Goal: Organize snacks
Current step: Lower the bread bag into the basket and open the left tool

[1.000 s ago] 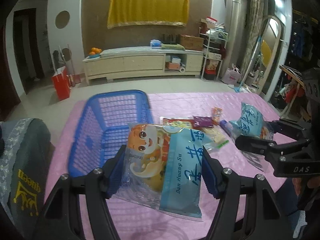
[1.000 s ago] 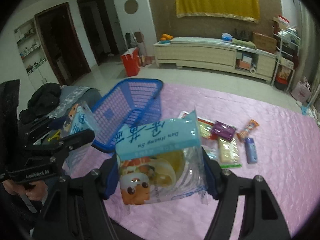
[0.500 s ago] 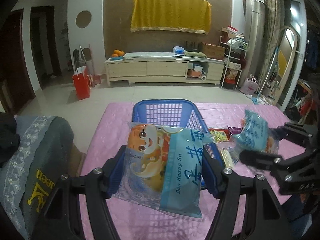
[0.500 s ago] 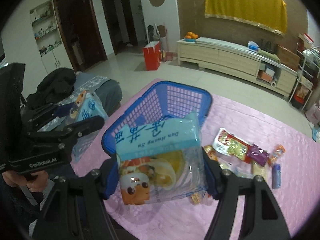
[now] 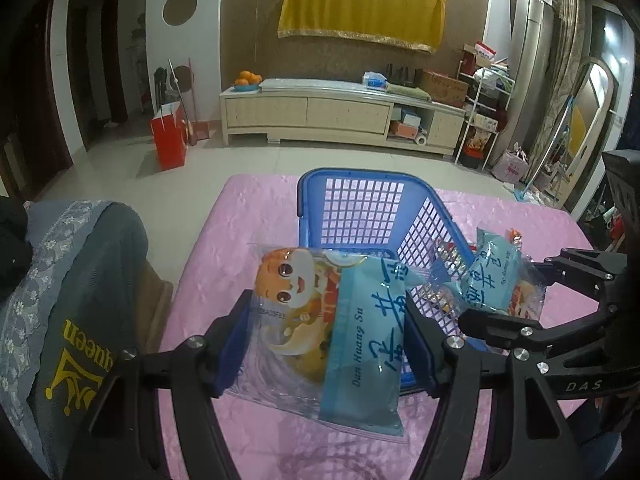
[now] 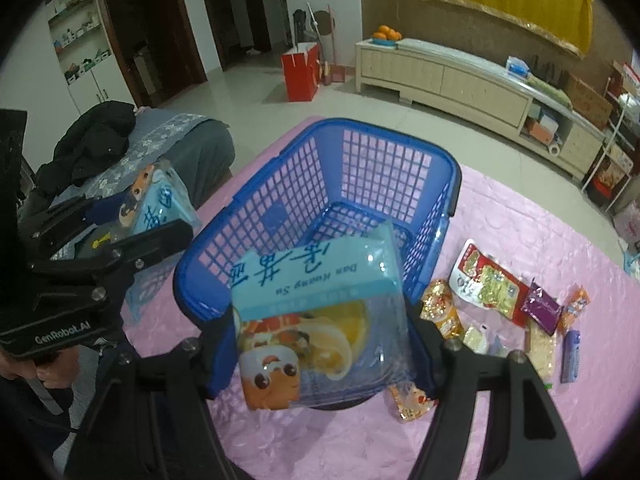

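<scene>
The left gripper [image 5: 328,344] clamps a clear-and-light-blue plastic snack bag with a cartoon face [image 5: 332,332] just left of the blue plastic lattice basket [image 6: 360,184] on the pink quilted tablecloth [image 6: 560,240]; the right gripper [image 6: 324,344] pinches a matching light-blue cartoon snack bag [image 6: 320,316] over the basket's near rim. Small loose snack packets [image 6: 496,292] lie right of the basket.

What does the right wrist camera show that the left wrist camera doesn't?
Only the right wrist view shows the loose snacks on the pink cloth right of the basket, and its whole inside, which holds nothing. Only the left wrist view shows the tall mirror. Both show the basket, the cabinet, and each gripper, left and right, clamped on a blue snack bag.
</scene>
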